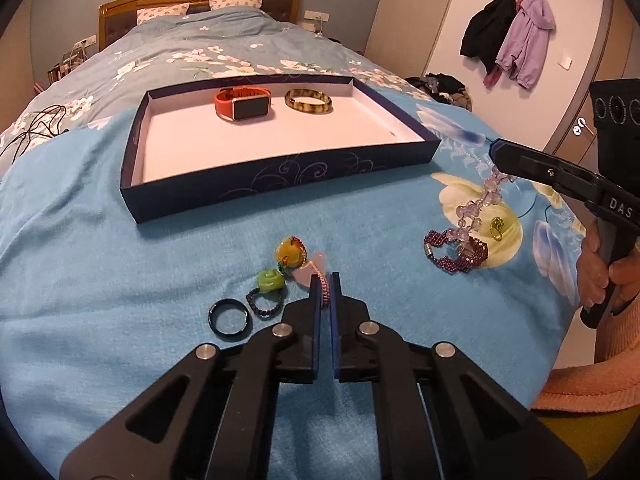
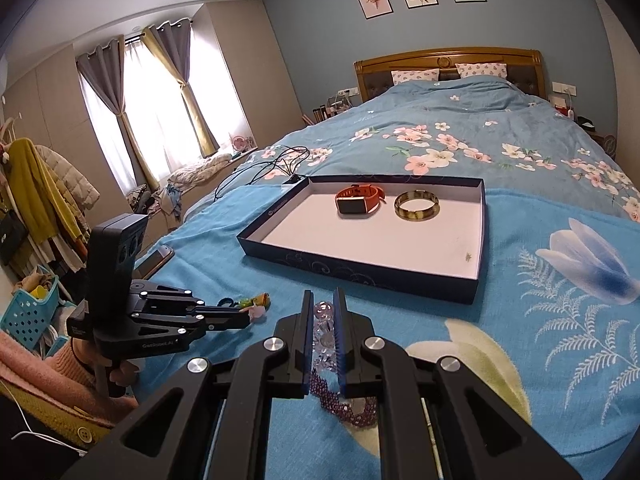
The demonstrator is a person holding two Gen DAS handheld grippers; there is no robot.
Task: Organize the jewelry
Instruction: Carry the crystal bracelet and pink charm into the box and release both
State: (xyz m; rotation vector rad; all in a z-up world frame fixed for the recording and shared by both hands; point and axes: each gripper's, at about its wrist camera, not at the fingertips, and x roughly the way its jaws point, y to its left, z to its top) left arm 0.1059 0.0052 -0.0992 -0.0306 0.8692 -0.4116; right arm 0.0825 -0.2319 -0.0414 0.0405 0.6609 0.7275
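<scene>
My left gripper (image 1: 326, 280) is shut on a pink beaded bracelet (image 1: 316, 270) lying on the blue blanket. Beside it lie a yellow pendant (image 1: 290, 254), a green charm (image 1: 270, 280), a black bead ring (image 1: 264, 304) and a black ring (image 1: 231, 317). My right gripper (image 2: 323, 300) is shut on a lilac crystal bracelet (image 2: 324, 320), which dangles (image 1: 480, 204) over a purple beaded bracelet (image 1: 456, 250) and a small green ring (image 1: 497, 228). The dark blue tray (image 1: 280, 172) holds an orange watch (image 1: 242, 104) and a tortoiseshell bangle (image 1: 308, 101).
Black cables (image 1: 36, 128) lie on the bed left of the tray. A person's hand (image 1: 600, 272) grips the right tool's handle at the bed's edge. A phone (image 2: 154, 260) rests at the left bed edge, with a blue basket (image 2: 32, 312) on the floor.
</scene>
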